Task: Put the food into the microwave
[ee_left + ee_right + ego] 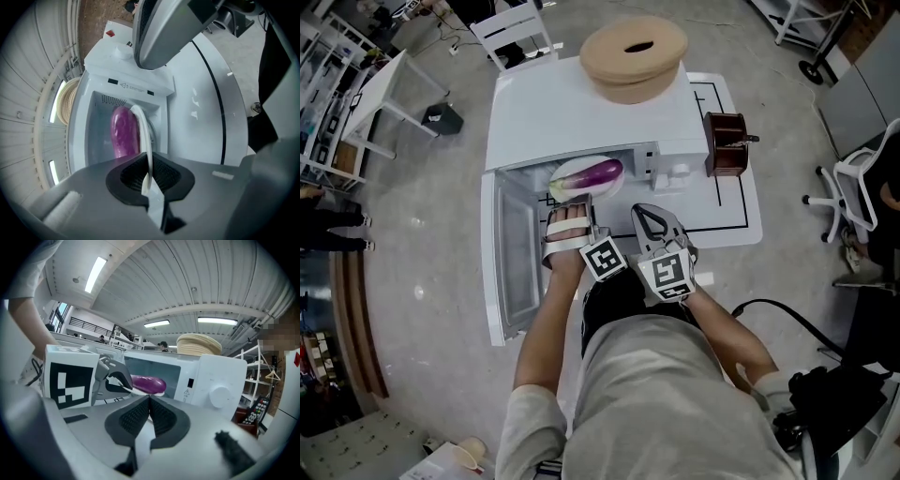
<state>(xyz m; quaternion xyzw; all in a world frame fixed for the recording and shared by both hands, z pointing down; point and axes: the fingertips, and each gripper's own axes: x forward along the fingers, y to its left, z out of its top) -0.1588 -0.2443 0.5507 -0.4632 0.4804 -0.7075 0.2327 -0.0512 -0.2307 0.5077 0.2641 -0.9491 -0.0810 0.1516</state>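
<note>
A white microwave oven [581, 122] stands on a white table [741, 216] marked with black lines, its door [514, 262] swung wide open to the left in the head view. The left gripper [572, 202] has its jaws clamped on the near rim of a thin white plate [563, 185]; the left gripper view shows the rim [145, 140] pinched edge-on between the ribbed black pads. On the plate lies a glossy purple eggplant [598, 173]. The plate sits at the mouth of the oven's cavity, and from above its far edge is tucked under the oven's top. The right gripper [649, 216] is just beside the left one, in front of the oven's control panel, and its jaws are pressed together with nothing between them [149, 411]. A round tan woven hat-like piece [634, 56] rests on top of the oven. A dark brown wooden box [727, 142] stands on the table at the oven's right side.
</note>
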